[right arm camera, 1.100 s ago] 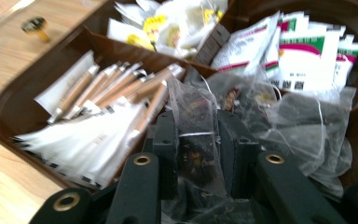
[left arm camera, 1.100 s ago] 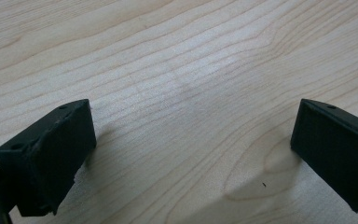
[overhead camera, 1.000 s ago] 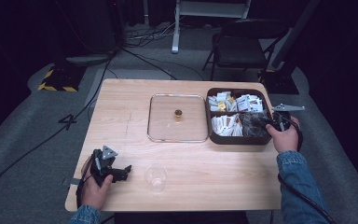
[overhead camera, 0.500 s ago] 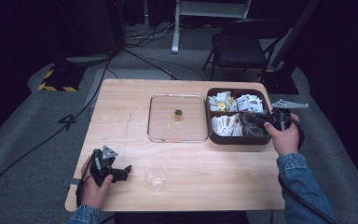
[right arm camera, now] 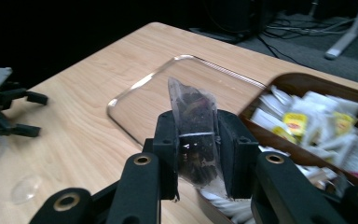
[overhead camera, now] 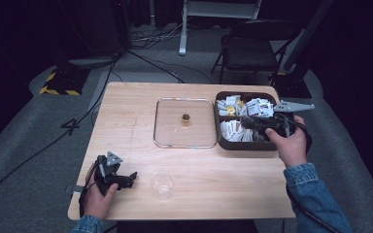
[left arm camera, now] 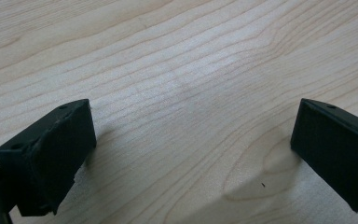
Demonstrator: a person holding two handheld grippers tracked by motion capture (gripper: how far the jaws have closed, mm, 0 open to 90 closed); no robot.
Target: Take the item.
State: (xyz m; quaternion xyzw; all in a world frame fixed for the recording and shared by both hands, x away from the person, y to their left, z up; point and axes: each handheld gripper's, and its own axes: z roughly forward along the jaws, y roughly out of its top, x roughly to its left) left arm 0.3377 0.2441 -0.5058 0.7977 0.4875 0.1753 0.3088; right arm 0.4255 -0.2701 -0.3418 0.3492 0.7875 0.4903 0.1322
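1. The tea bag (right arm camera: 193, 130) in the right gripper (right arm camera: 196, 140) is covered along both sides by the closed jaws, and its bottom end is lost behind them.
2. Beside the brown tray (overhead camera: 223, 143), the packets (overhead camera: 252, 108) are too small in the high view for any print to be read.
3. Left of the tray, the small knob (overhead camera: 185, 117) on the glass lid (overhead camera: 167, 128) is too tiny to identify.
4. The left gripper (left arm camera: 191, 149) has both jaws cut by the picture's bottom edge.
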